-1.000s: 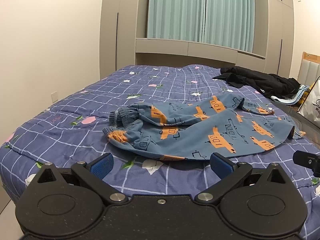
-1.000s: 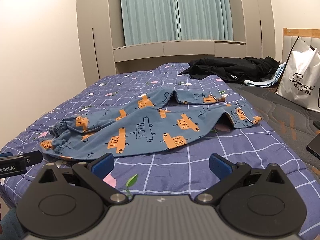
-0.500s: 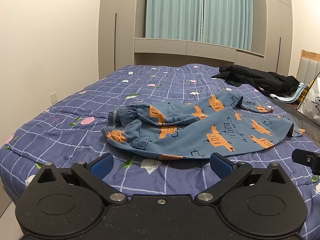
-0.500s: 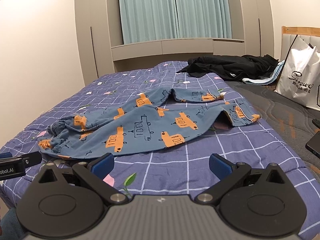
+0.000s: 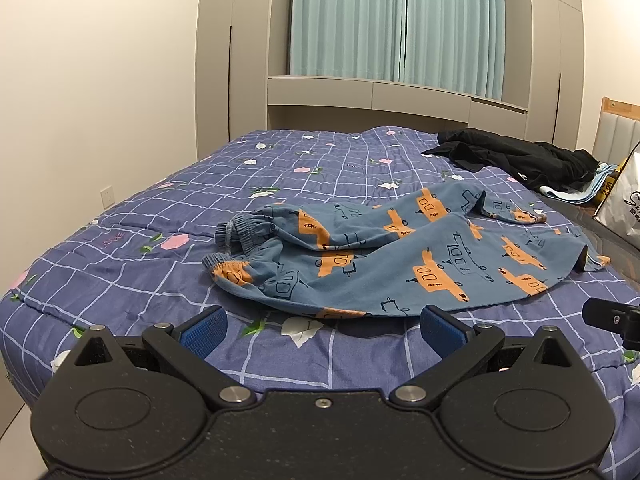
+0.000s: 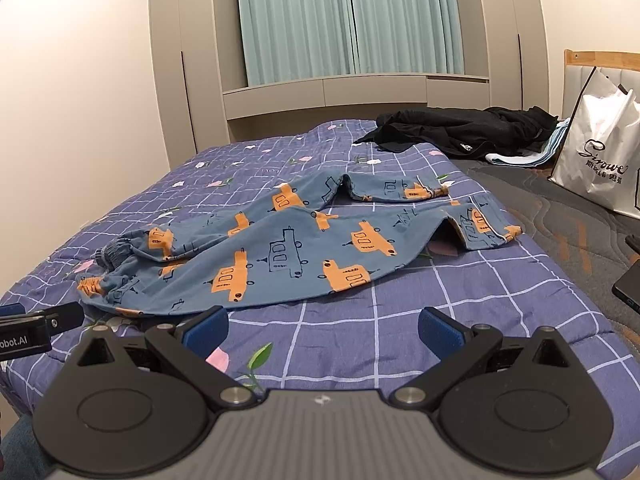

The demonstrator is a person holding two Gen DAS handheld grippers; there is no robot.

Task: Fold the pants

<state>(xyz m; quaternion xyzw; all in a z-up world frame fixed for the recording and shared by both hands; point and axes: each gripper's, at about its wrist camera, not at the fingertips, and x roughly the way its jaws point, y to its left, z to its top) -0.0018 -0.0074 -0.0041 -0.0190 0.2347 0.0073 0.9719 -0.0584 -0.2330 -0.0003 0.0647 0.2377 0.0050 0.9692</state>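
Blue pants (image 5: 400, 264) with orange vehicle prints lie loosely spread on the bed, waistband bunched at the left (image 5: 244, 236), leg cuffs at the right (image 6: 488, 232). They also show in the right wrist view (image 6: 280, 252). My left gripper (image 5: 322, 326) is open and empty, just short of the pants' near edge. My right gripper (image 6: 322, 326) is open and empty, over bare quilt in front of the pants. The tip of the left gripper shows at the left edge of the right wrist view (image 6: 40, 322).
The bed has a purple checked quilt (image 5: 120, 264) with flower prints. Black clothes (image 6: 460, 130) lie piled at the far right. A white shopping bag (image 6: 600, 148) stands at the right side. A dark flat device (image 6: 628, 284) lies at the right edge. Wardrobes and curtains stand behind.
Both grippers have risen and tilted slightly; the pants sit a little lower in both views. Both stay open, nothing has been taken hold of.
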